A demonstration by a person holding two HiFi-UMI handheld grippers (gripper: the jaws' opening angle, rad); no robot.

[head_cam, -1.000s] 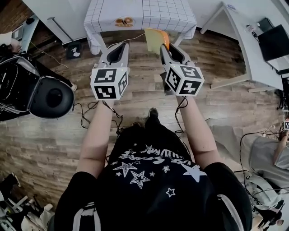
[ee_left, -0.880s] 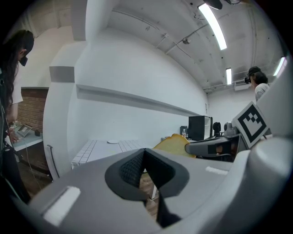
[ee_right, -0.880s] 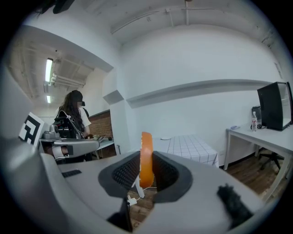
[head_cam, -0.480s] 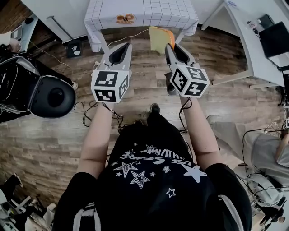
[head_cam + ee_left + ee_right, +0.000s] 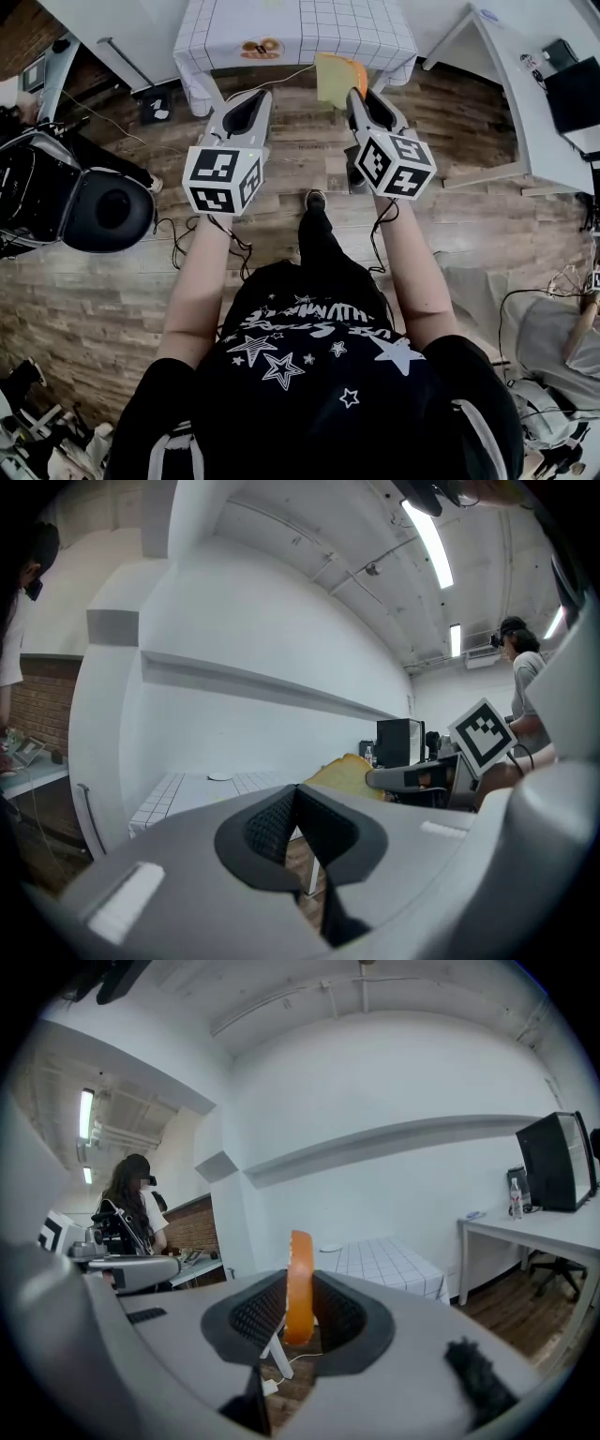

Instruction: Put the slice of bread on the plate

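Carrying step: the right gripper (image 5: 356, 97) clamps the slice of bread (image 5: 330, 80); the left gripper (image 5: 260, 97) is closed, empty. Next, probably: reach the plate (image 5: 258, 47) at the frame's top; release.

In the head view the top edge is cutting off the table (image 5: 366, 33). The plate (image 5: 259, 47) on it is showing brownish marks too small to tell. The right gripper (image 5: 356, 94) is hiding the lower end of the bread (image 5: 333, 77). In the right gripper view the pads (image 5: 255, 1314) are covering the bread's faces, leaving only its crust edge showing. A blur is covering the face of a person (image 5: 131, 1213) at the left.
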